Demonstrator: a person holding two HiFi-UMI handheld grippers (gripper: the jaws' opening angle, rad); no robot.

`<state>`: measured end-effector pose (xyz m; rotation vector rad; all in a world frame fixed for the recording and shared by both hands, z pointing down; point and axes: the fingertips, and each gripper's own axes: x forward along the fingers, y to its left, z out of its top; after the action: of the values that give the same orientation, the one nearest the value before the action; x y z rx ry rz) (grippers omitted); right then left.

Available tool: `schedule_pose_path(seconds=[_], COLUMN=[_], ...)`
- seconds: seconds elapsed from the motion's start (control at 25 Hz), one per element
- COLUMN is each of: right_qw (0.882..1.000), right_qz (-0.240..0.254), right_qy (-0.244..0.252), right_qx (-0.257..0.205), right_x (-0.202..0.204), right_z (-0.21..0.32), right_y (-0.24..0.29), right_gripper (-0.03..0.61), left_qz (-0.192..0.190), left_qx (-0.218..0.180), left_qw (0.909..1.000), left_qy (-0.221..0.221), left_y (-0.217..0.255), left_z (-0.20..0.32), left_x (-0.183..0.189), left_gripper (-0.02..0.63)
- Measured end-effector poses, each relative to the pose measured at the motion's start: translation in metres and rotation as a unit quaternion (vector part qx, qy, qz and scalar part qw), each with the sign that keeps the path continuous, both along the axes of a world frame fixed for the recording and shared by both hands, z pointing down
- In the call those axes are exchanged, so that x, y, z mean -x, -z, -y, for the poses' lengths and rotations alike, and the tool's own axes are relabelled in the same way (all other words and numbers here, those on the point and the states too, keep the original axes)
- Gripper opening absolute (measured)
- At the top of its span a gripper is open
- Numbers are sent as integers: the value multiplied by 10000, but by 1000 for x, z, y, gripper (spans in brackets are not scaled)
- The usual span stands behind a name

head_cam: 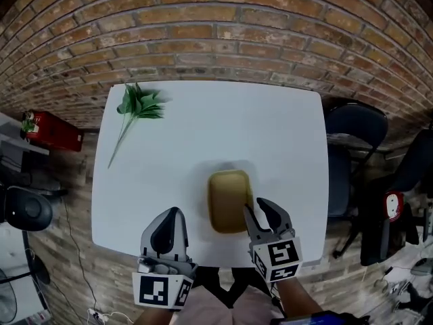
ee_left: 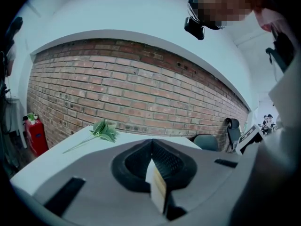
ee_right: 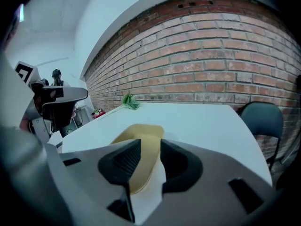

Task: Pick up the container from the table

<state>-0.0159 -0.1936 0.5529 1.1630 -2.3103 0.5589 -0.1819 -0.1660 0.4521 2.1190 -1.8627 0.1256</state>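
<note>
Right now my right gripper (head_cam: pixel 258 212) has its jaws wide, lined up on the near right rim of the tan container (head_cam: pixel 229 200) by the white table's (head_cam: pixel 284 134) near edge, ready to clamp, while my left gripper (head_cam: pixel 169 217) is closed, empty and spare.

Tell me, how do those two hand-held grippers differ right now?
The left gripper has its fingers closed together with nothing between them; the right gripper has its fingers apart. The left gripper is off the tan container's left side, while the right gripper is at its near right corner, the container showing in the gap between its fingers, not yet gripped. Both are grey and carry a cube with square markers.
</note>
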Motion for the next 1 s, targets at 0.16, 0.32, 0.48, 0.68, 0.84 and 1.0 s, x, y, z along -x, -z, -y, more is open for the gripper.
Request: schedule_pose_path(seconds=[0.16,0.32,0.48,0.68,0.84,1.0], right_qw=[10000,9998,9997,9993,9990,9987], right_qz=[-41,-83,-93,-135,-153,-178], right_qy=[-42,-92,-120,-151,-165,-185], right_qx=[74,157,204,307,380,442], right_x=[1,-1,-1,-2,-3,-3], right_z=[1,1,3,2,1,-1], right_y=[-8,-15,-20,-28,-33,-38], right_gripper=[132,127,118,109,103,97], left_qz=[-13,-13,-19,-20,-26,-36], left_qx=[45,91,138,190,252,292], left_qw=[10000,9999,9999,9998,9997,9995], left_qy=[-30,-48,-49,-46,-52,-59], left_y=[-6,-11,-15,-20,-25,-28], left_z=[2,4,6,8,9,8], left_x=[1,3,5,6,6,6], left_gripper=[8,8,8,8,8,8])
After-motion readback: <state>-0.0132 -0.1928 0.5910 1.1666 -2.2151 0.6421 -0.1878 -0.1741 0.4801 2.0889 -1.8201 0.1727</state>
